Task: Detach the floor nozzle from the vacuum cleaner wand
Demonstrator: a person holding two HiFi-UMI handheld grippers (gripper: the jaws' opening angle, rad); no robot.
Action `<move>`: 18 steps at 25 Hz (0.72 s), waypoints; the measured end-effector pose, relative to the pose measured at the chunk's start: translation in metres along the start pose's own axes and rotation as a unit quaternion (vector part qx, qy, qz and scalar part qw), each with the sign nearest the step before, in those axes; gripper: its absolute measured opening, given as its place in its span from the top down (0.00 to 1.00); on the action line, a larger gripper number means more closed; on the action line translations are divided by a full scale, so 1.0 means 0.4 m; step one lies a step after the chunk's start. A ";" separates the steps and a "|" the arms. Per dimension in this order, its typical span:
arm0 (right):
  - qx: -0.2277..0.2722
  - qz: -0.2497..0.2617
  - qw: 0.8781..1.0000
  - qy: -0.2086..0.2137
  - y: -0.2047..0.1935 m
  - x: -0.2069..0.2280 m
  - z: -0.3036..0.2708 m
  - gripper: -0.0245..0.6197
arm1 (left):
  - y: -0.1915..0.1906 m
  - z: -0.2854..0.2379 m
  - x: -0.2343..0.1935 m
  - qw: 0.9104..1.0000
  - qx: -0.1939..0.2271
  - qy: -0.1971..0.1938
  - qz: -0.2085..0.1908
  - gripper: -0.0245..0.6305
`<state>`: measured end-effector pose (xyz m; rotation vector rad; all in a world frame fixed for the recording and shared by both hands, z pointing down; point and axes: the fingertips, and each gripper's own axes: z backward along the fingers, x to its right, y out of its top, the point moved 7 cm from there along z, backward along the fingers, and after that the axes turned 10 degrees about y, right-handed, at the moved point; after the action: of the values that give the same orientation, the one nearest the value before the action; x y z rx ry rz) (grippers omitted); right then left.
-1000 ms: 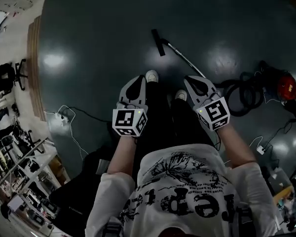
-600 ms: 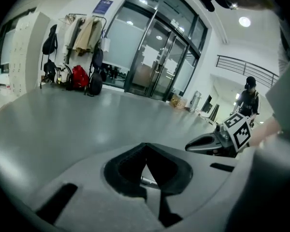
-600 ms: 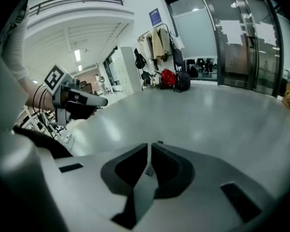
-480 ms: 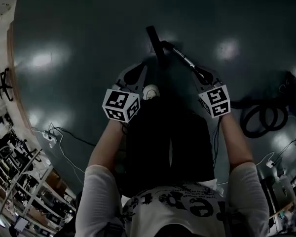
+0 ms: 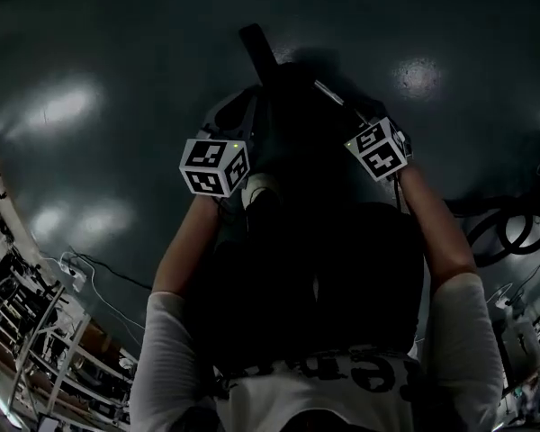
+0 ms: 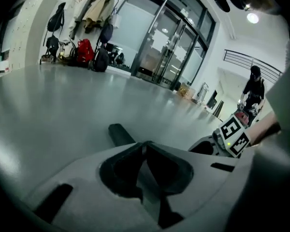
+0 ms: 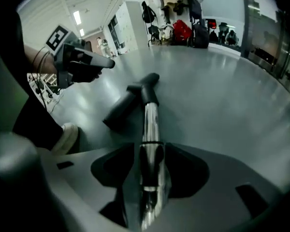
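A white short-sleeved T-shirt (image 5: pixel 175 358) with bold black print across the front is worn. Dark trousers (image 5: pixel 315 277) are seen just ahead of the T-shirt, and a pale shoe (image 5: pixel 259 187) further ahead. Thin dark bands (image 7: pixel 36 57) are worn on the left wrist. Left gripper (image 6: pixel 145 146) and right gripper (image 7: pixel 150 151) are built as grey moulded shells with black recesses. Each is topped by a white marker cube (image 5: pixel 214 166) printed with black squares and lit by a green light. The right jaws are being opened, with the wand (image 7: pixel 150 115) between them.
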<state>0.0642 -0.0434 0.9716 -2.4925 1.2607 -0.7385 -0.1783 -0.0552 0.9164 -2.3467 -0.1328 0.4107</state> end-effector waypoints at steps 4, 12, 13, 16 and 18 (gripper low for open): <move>-0.063 0.016 0.998 -0.002 -0.041 0.022 -0.063 0.68 | -0.063 -0.023 -0.004 0.999 -0.029 0.004 0.021 0.94; -0.052 0.037 0.998 -0.023 -0.051 0.025 -0.085 0.66 | -0.129 -0.076 -0.009 0.996 -0.081 -0.013 0.046 0.74; -0.047 0.032 0.998 -0.020 -0.051 0.027 -0.085 0.67 | -0.141 -0.087 -0.003 0.995 -0.088 -0.022 0.050 0.65; -0.024 0.020 0.999 -0.014 -0.052 0.027 -0.079 0.67 | -0.176 -0.125 0.019 0.992 -0.107 -0.041 0.051 0.45; -0.012 0.024 1.000 -0.006 -0.049 0.019 -0.067 0.67 | -0.194 -0.144 0.042 0.991 -0.120 -0.050 0.042 0.34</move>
<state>0.0668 -0.0376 1.0050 -2.4725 1.3279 -0.6991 -0.1415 -0.0335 1.0046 -2.5750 -0.1366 0.5829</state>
